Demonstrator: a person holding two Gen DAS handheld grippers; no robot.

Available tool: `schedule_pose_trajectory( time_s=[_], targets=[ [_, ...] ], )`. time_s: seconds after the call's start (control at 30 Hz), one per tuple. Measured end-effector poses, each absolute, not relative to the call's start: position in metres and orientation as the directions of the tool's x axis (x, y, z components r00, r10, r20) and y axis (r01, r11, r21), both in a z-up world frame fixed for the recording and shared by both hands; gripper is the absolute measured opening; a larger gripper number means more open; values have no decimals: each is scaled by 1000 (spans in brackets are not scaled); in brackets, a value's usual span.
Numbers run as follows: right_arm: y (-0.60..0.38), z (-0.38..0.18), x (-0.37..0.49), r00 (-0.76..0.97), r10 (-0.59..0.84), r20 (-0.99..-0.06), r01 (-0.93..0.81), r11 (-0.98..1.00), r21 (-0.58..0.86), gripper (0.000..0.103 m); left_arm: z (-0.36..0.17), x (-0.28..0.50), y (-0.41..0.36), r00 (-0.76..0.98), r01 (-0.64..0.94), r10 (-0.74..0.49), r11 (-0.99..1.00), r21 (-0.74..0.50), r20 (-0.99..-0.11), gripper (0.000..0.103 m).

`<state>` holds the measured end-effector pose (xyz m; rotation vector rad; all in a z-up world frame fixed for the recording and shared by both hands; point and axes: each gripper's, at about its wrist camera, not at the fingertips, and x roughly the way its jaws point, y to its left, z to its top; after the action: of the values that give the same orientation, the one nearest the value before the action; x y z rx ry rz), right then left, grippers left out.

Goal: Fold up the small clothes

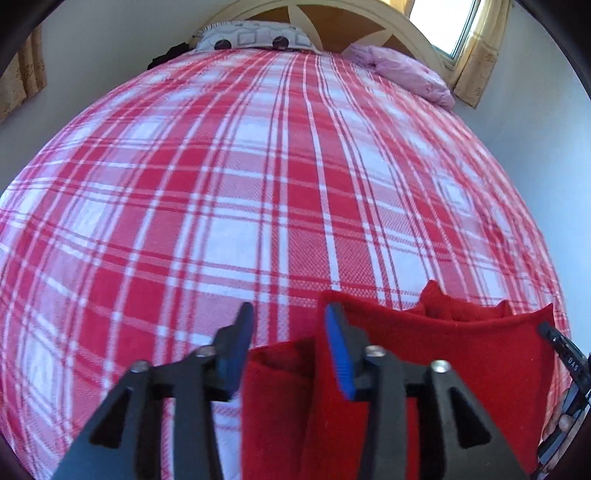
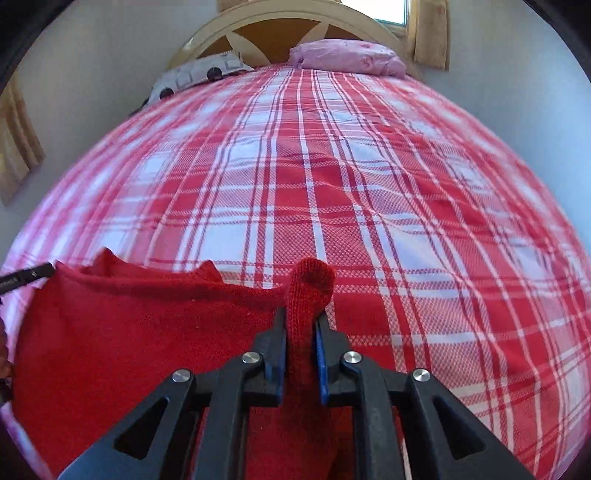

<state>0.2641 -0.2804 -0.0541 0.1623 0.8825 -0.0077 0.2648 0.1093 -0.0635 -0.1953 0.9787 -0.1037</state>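
The red knit garment (image 2: 129,343) lies spread on the plaid bedspread (image 2: 369,192). The right gripper (image 2: 301,325) pinches a bunched fold of it; the left gripper (image 1: 288,332) stands parted, cloth loose between its blue pads.

The garment (image 2: 122,332) lies on the bed (image 2: 369,184) at the frame's lower left. Two pillows (image 2: 347,57) rest at the top, before the headboard (image 2: 280,22).

We are in a home bedroom: a wide bed under a red-and-white plaid cotton cover (image 1: 258,177), two pillows (image 2: 347,57) against a curved cream wooden headboard (image 2: 258,22), and yellow patterned curtains (image 1: 480,62) beside a bright window (image 1: 443,22).
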Motion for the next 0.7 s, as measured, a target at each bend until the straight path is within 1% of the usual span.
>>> schedule_pose_trajectory(
  time_s=[0.03,0.07,0.1,0.13,0.17,0.2,0.3,0.33,0.37,0.4,0.53,0.7],
  targets=[
    [-286,-44,254,663,60,-746,90,983,159,19,-53,257,117,584,6,-175,977,-212,-792,58],
    [-291,-33,245,689,50,-723,106,980,169,29,-45,250,121,606,9,-166,979,-203,-778,62],
    [-297,-20,230,723,26,-690,127,977,170,39,-37,242,124,623,11,-155,982,-189,-767,64],
    [-300,-8,213,753,4,-658,142,976,168,43,-28,227,126,639,18,-145,985,-174,-756,66],
    [-301,4,193,782,-10,-624,147,975,168,50,-24,218,126,646,26,-144,986,-166,-750,66],
    [-300,10,179,795,-16,-606,147,975,167,52,-21,211,126,651,37,-148,986,-163,-744,66],
    [-276,18,123,824,-17,-566,113,984,136,52,-21,172,114,669,92,-189,981,-172,-719,66],
    [-264,16,111,824,-13,-566,93,989,114,50,-26,169,106,664,107,-196,980,-168,-722,66],
    [-249,12,99,822,-3,-570,66,994,90,37,-30,164,97,656,121,-199,980,-159,-728,66],
    [-239,7,91,817,8,-576,47,996,81,28,-35,157,89,654,133,-200,980,-150,-729,66],
    [-206,-24,70,787,85,-611,-8,992,128,28,-53,141,56,634,178,-200,978,-111,-747,66],
    [-198,-58,61,754,80,-651,24,989,149,29,-76,131,46,610,141,-149,987,-78,-778,66]
  ],
)
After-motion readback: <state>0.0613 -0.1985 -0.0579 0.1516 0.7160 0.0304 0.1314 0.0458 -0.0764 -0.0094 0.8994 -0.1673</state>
